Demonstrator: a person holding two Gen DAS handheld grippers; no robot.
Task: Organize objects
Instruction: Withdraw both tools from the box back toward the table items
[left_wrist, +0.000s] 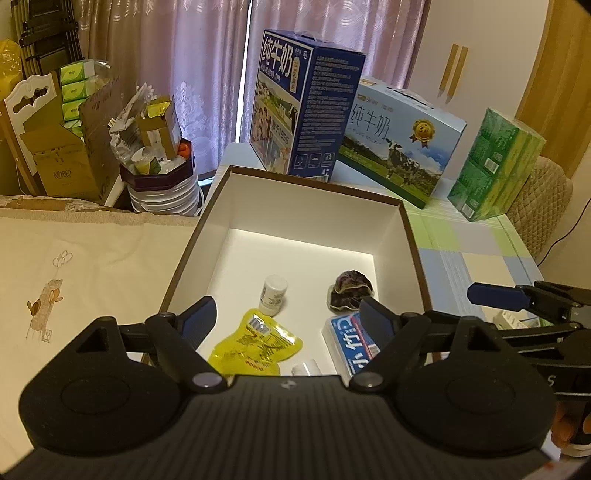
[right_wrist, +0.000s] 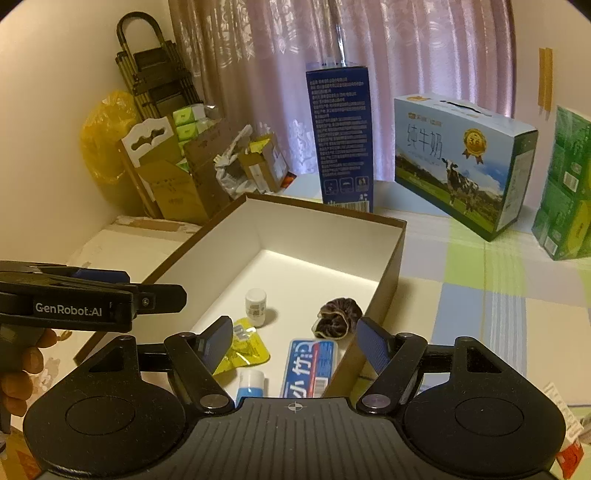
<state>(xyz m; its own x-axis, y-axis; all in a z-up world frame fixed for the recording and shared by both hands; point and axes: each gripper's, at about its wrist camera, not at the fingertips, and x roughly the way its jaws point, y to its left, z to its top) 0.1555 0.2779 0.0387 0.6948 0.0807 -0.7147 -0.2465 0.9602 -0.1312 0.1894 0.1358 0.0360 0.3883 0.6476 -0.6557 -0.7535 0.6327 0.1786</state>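
Note:
An open box (left_wrist: 314, 182), brown outside and white inside, holds a small white bottle (left_wrist: 275, 295), a yellow pouch (left_wrist: 255, 343), a dark scrunchie (left_wrist: 349, 291), a blue tissue pack (left_wrist: 352, 341) and a white tube (left_wrist: 306, 368). My left gripper (left_wrist: 290, 314) hovers open over the box's near end with nothing between its fingers. In the right wrist view the same box (right_wrist: 325, 206) shows the bottle (right_wrist: 255, 307), pouch (right_wrist: 245, 350), scrunchie (right_wrist: 338, 321), tissue pack (right_wrist: 310, 367) and tube (right_wrist: 251, 384). My right gripper (right_wrist: 295, 332) is open and empty, straddling the box's near right wall.
A dark blue milk carton (left_wrist: 303, 107), a light blue milk carton (left_wrist: 402, 140) and a green tissue bundle (left_wrist: 495, 166) stand behind the box on the checked tablecloth (right_wrist: 480, 295). Cardboard boxes (left_wrist: 62, 162) and a full bin (left_wrist: 162, 184) crowd the back left.

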